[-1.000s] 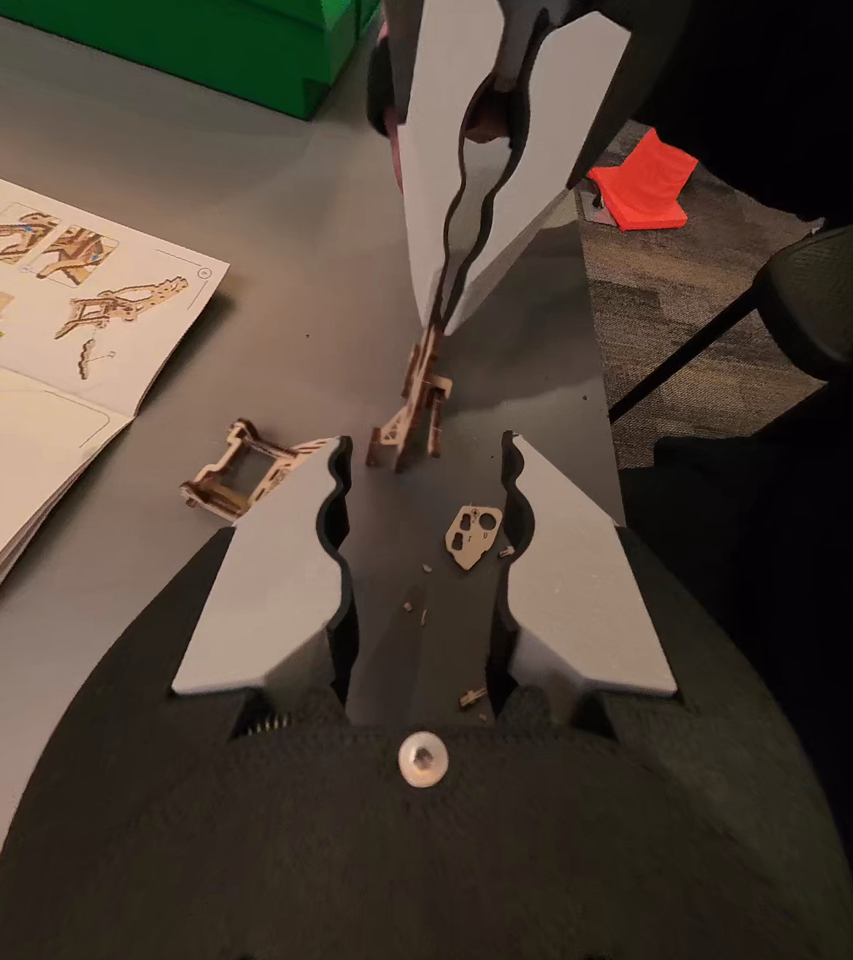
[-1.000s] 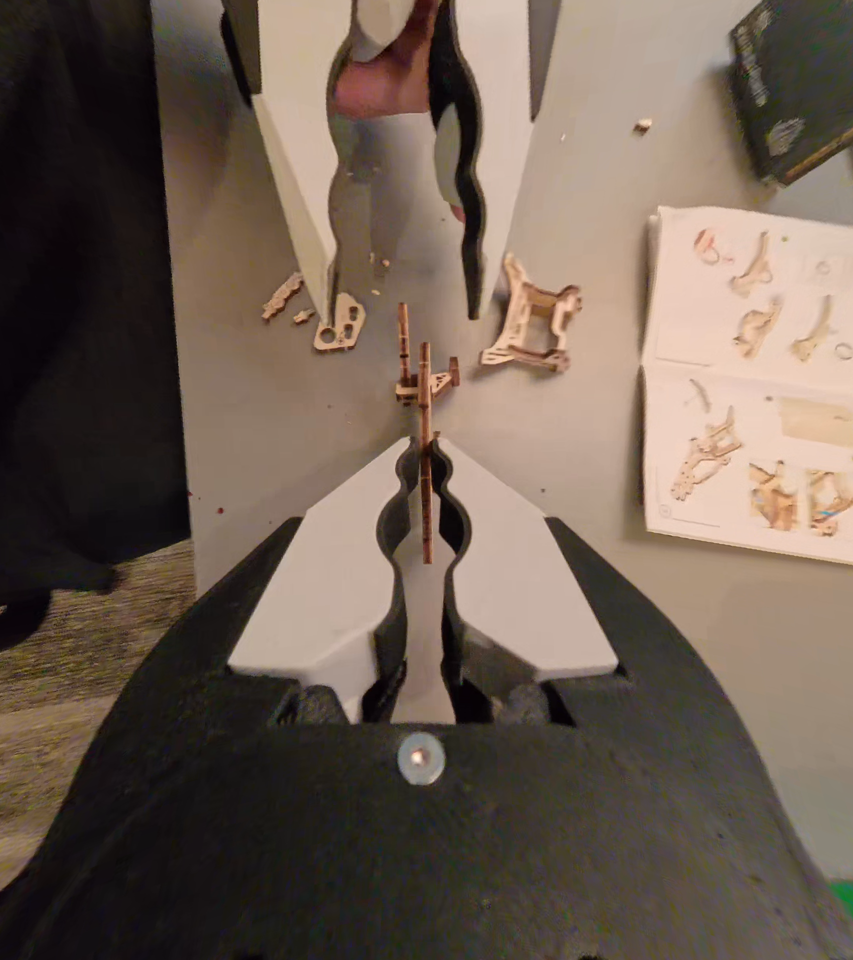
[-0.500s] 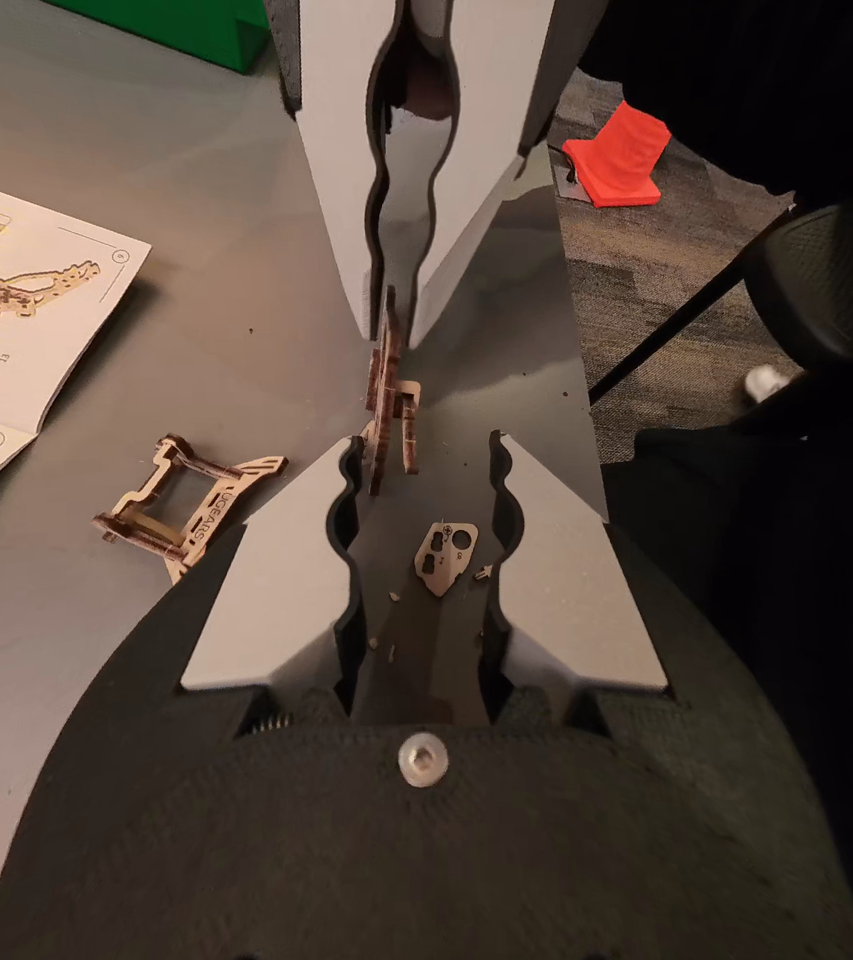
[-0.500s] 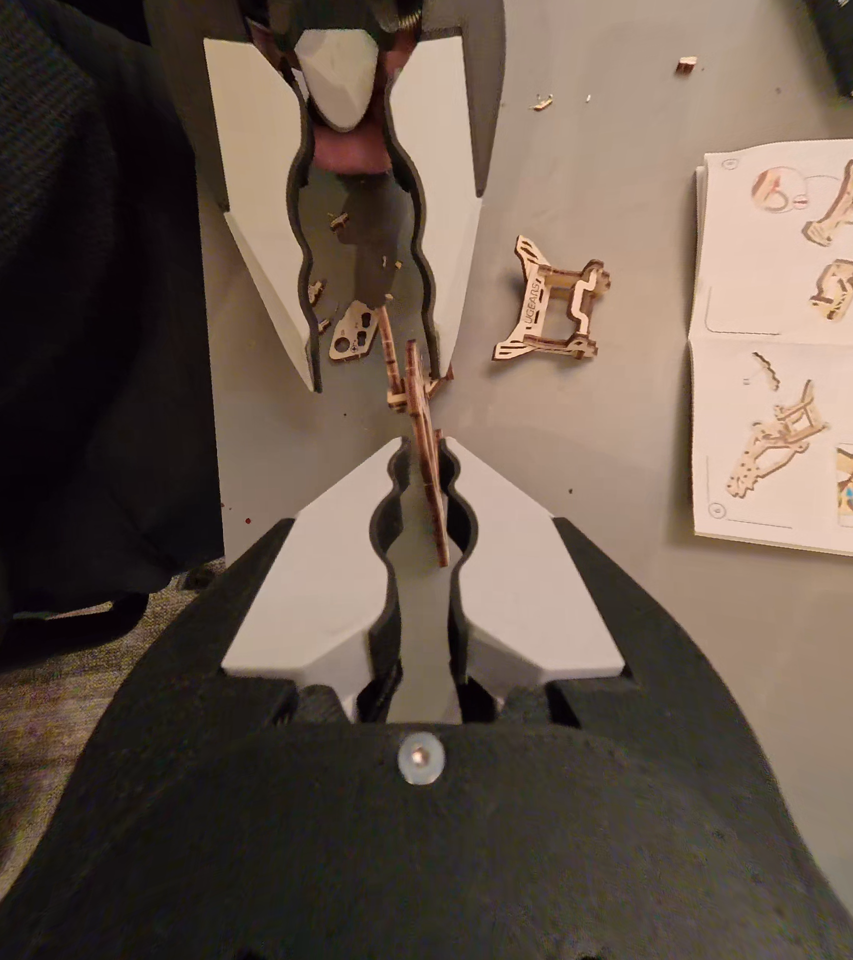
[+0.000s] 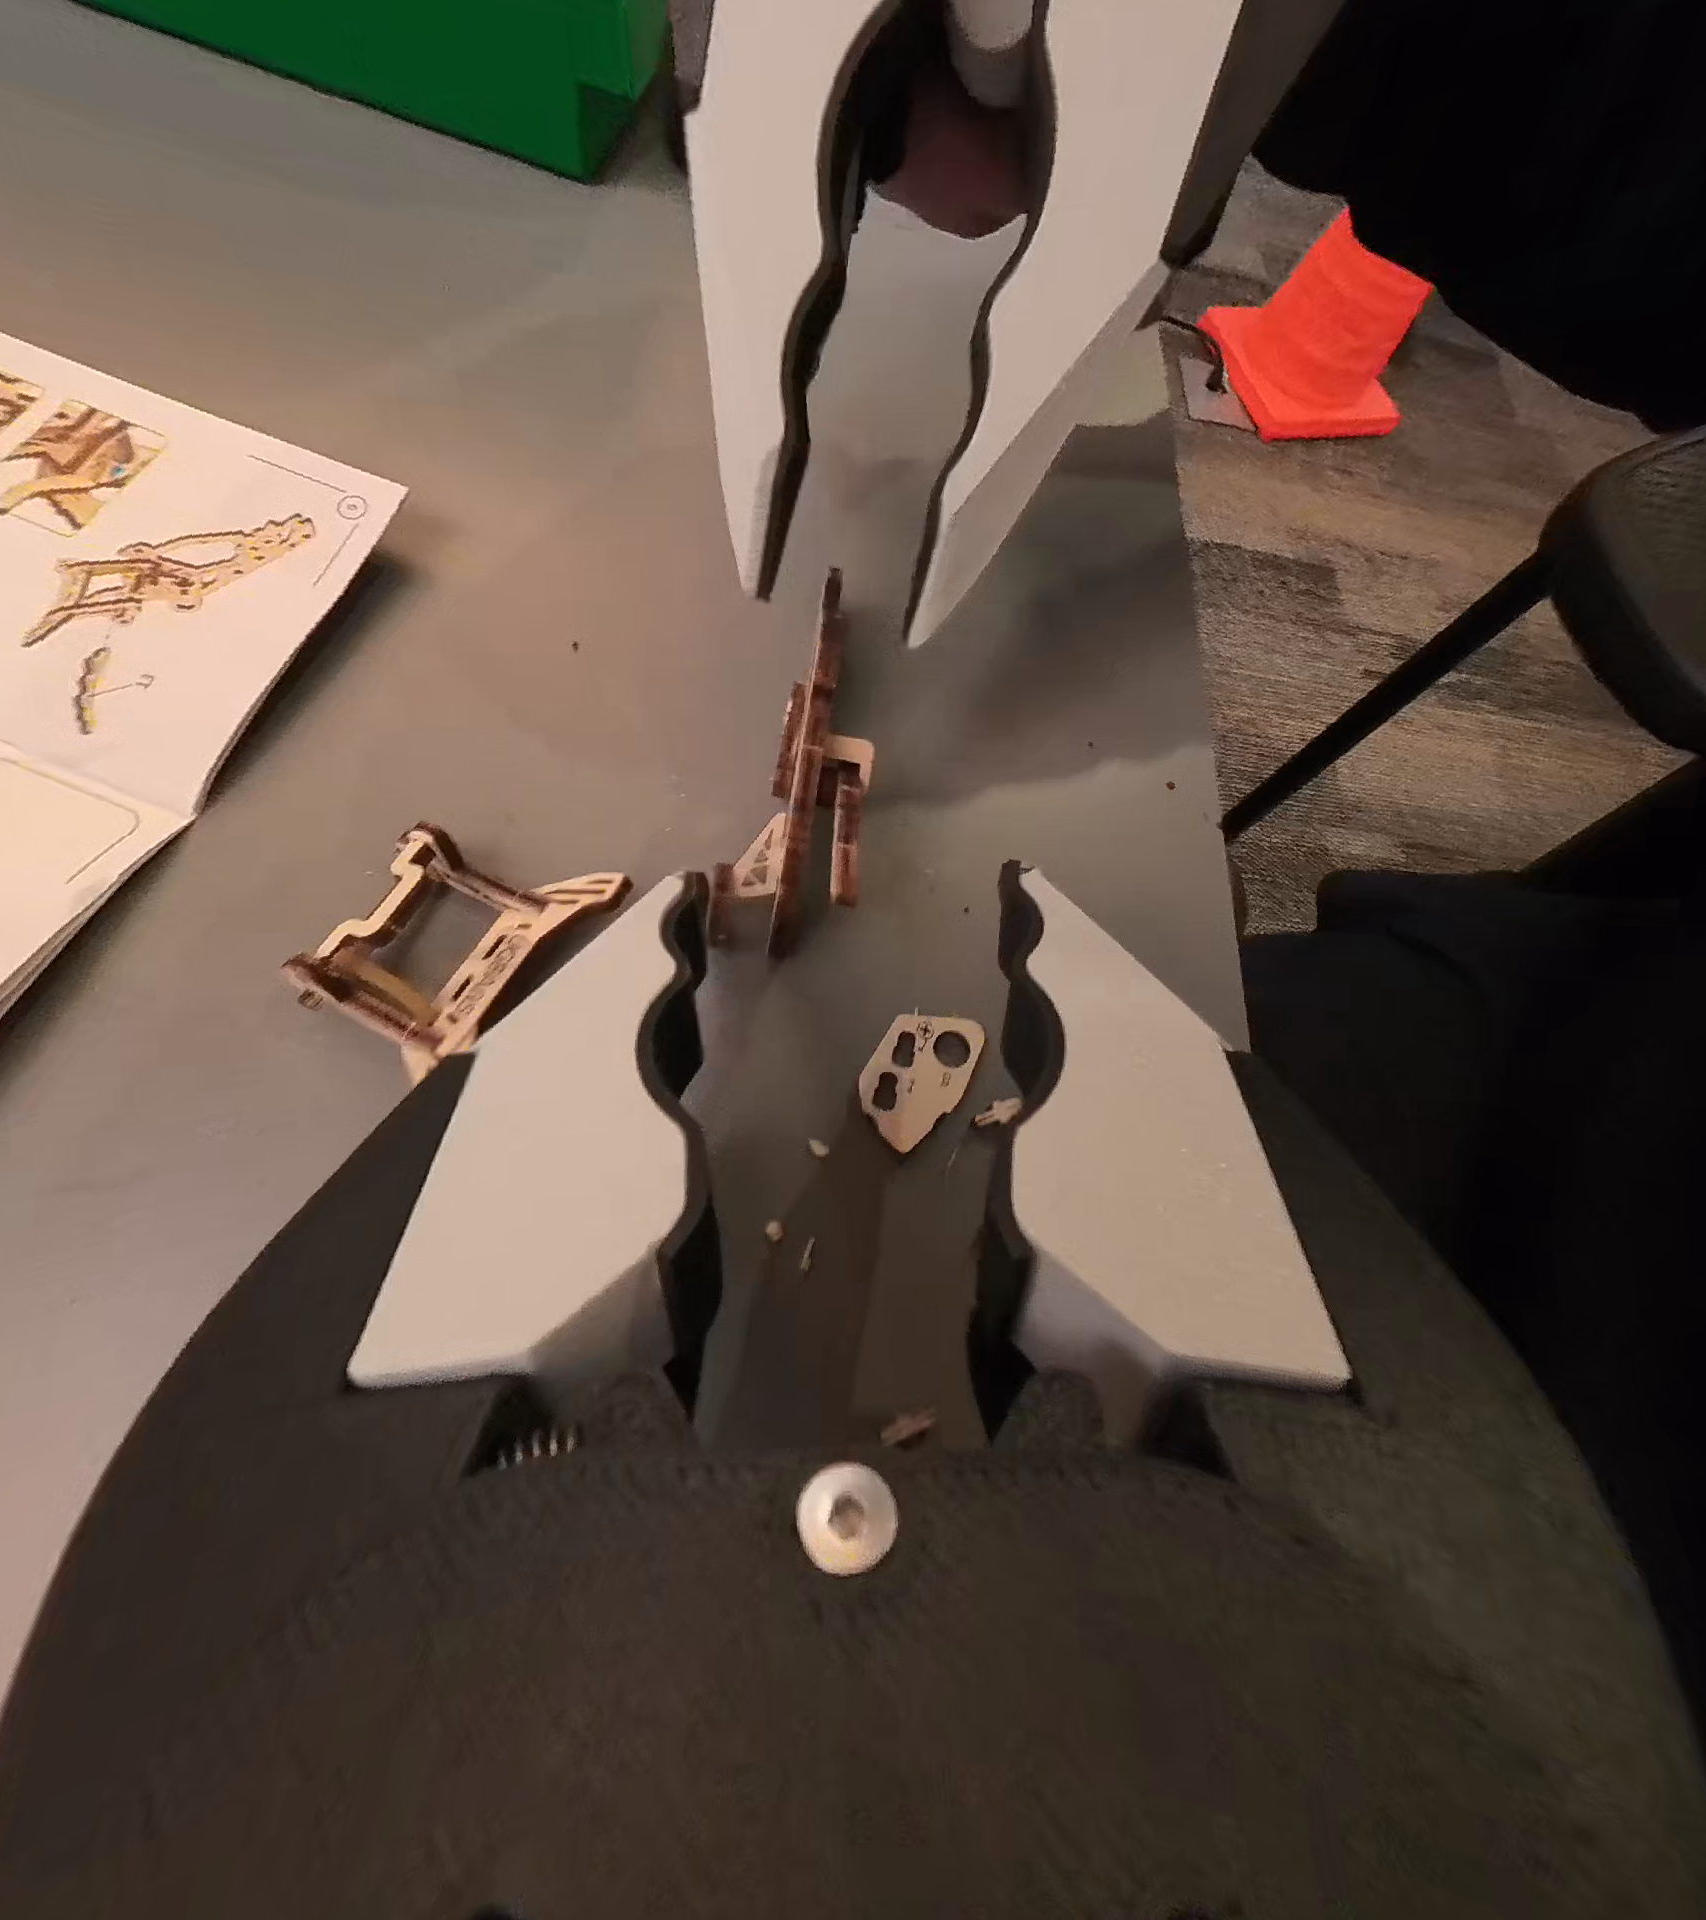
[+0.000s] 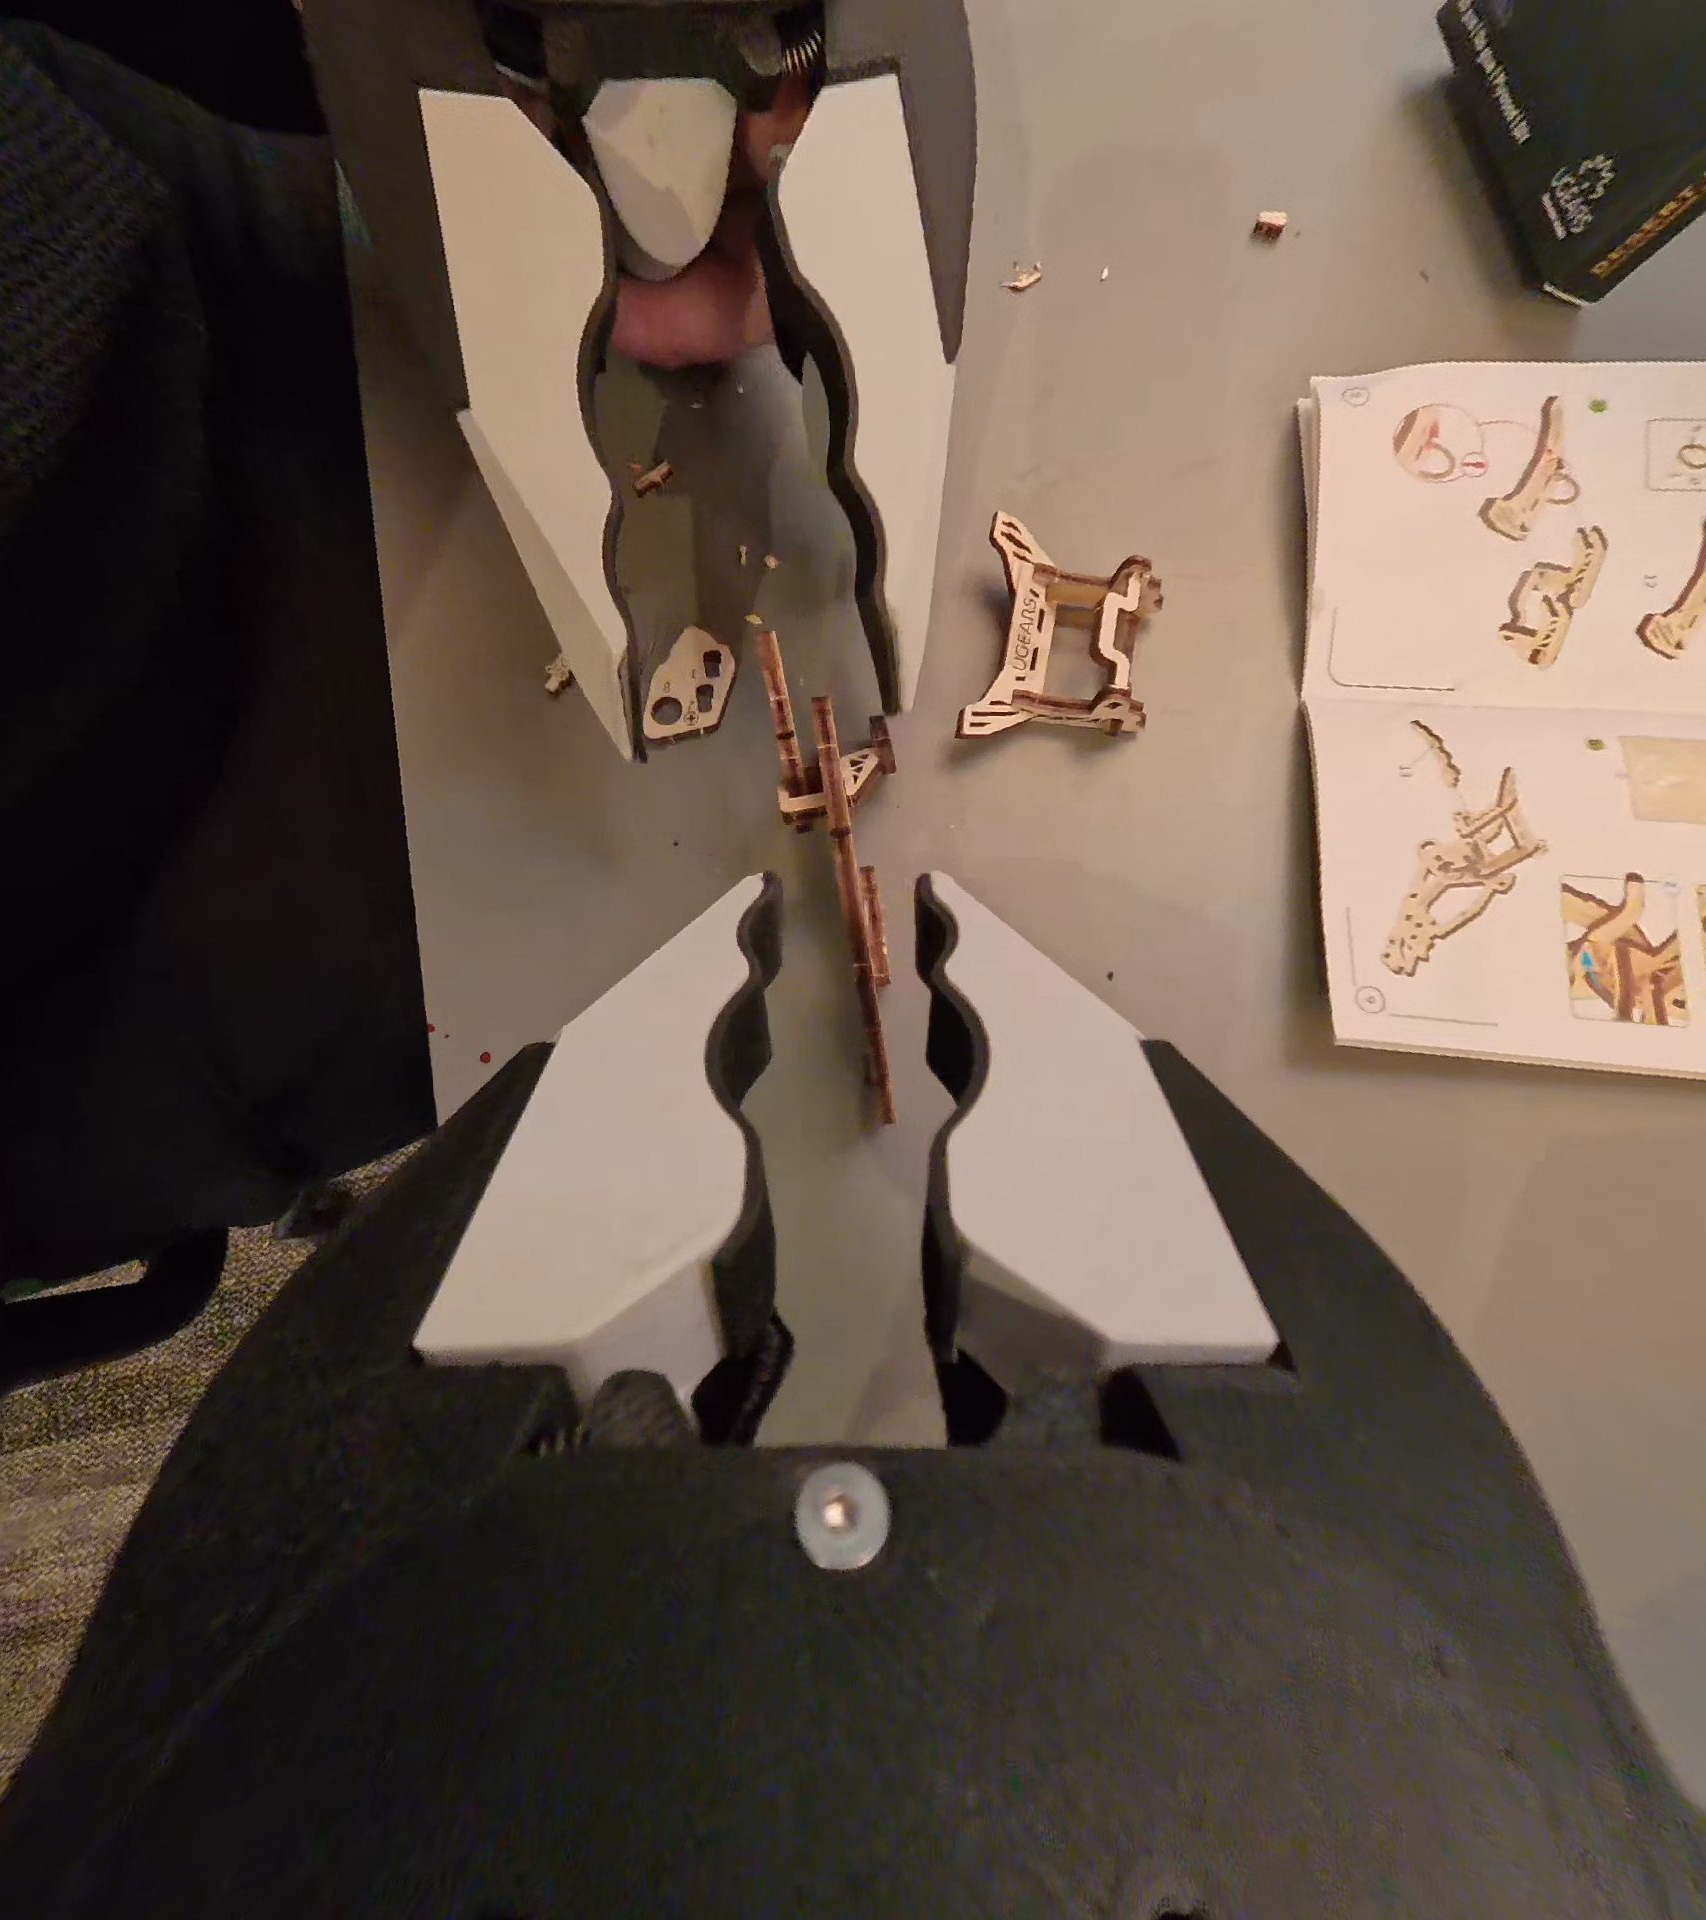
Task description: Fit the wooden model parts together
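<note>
A slim wooden arm assembly stands on edge on the grey table, between the fingers of my right gripper, which is open and not clamping it. In the left wrist view the assembly lies just beyond my open, empty left gripper, with the right gripper open at its far end. A small flat wooden plate with holes lies between the left fingers. A square wooden frame part lies left of them; it also shows in the right wrist view, as does the left gripper.
An open instruction booklet lies beside the parts. A black box and a green box stand at the table's edges. Wood scraps are scattered about. The table edge runs close by, with an orange object and a chair beyond it. Spacing between my two grippers at the tips: around 5 cm.
My right gripper was shut on the arm assembly and has opened, letting it go. The assembly now stands free between the fingers. The left gripper stayed open.
</note>
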Action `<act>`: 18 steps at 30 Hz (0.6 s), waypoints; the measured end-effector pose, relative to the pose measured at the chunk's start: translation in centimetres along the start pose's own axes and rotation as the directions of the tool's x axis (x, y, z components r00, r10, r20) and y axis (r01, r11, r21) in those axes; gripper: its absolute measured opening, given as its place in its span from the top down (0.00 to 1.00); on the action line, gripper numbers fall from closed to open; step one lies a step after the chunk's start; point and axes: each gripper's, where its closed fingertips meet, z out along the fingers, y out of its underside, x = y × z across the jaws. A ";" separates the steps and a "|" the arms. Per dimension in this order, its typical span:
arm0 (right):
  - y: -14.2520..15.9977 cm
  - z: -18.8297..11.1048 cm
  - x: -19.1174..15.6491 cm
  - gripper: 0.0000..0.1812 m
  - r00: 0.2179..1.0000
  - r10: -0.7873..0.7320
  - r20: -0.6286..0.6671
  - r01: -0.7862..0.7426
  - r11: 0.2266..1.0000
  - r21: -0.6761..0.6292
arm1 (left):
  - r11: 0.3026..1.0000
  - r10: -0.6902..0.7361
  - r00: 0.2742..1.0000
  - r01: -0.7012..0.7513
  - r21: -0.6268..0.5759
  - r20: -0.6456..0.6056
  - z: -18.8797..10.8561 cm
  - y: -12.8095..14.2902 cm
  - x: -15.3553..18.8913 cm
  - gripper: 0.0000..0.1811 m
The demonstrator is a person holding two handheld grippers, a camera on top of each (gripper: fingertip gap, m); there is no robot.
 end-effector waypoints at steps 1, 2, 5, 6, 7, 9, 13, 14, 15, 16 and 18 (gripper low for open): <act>0.0 -0.2 0.0 0.88 1.000 0.001 -0.005 -0.001 1.000 0.004 | 1.000 0.006 1.000 -0.006 0.005 0.015 -0.4 -0.1 -0.2 0.70; -0.1 -0.5 0.0 0.87 1.000 0.000 -0.016 0.000 1.000 0.011 | 1.000 0.010 1.000 -0.011 0.017 0.030 -1.0 -0.2 -0.4 0.70; -0.3 -1.5 0.3 0.86 0.999 0.020 -0.050 -0.017 0.999 0.049 | 0.993 -0.049 0.995 0.039 0.109 0.085 -3.5 -1.5 -2.1 0.72; -0.4 -1.9 0.5 0.86 0.998 0.026 -0.063 -0.022 0.998 0.063 | 0.990 -0.068 0.991 0.053 0.134 0.115 -4.2 -1.8 -3.1 0.73; -0.5 -2.2 0.6 0.86 0.997 0.031 -0.077 -0.026 0.997 0.075 | 0.991 -0.068 0.983 0.047 0.128 0.168 -4.7 -1.7 -4.2 0.73; -0.6 -2.7 0.9 0.86 0.994 0.045 -0.099 -0.036 0.995 0.096 | 0.999 0.001 0.964 -0.015 0.050 0.267 -4.8 -0.7 -6.0 0.75; -0.6 -3.1 1.0 0.87 0.991 0.053 -0.122 -0.039 0.993 0.112 | 0.955 0.275 0.892 -0.209 -0.212 0.360 -3.4 2.4 -7.8 0.81; -0.5 -3.1 1.0 0.87 0.991 0.053 -0.125 -0.039 0.993 0.113 | 0.938 0.321 0.878 -0.243 -0.246 0.355 -3.0 2.8 -7.9 0.82; -0.5 -3.1 0.9 0.87 0.990 0.053 -0.127 -0.039 0.993 0.113 | 0.926 0.351 0.870 -0.268 -0.264 0.347 -2.7 3.0 -7.8 0.85; -0.4 -3.2 0.9 0.88 0.990 0.054 -0.131 -0.039 0.993 0.114 | 0.919 0.373 0.859 -0.290 -0.267 0.351 -2.5 2.8 -7.8 0.87; -0.3 -3.2 1.0 0.88 0.989 0.058 -0.137 -0.041 0.992 0.123 | 0.896 0.423 0.832 -0.327 -0.299 0.359 -2.4 2.8 -8.1 0.91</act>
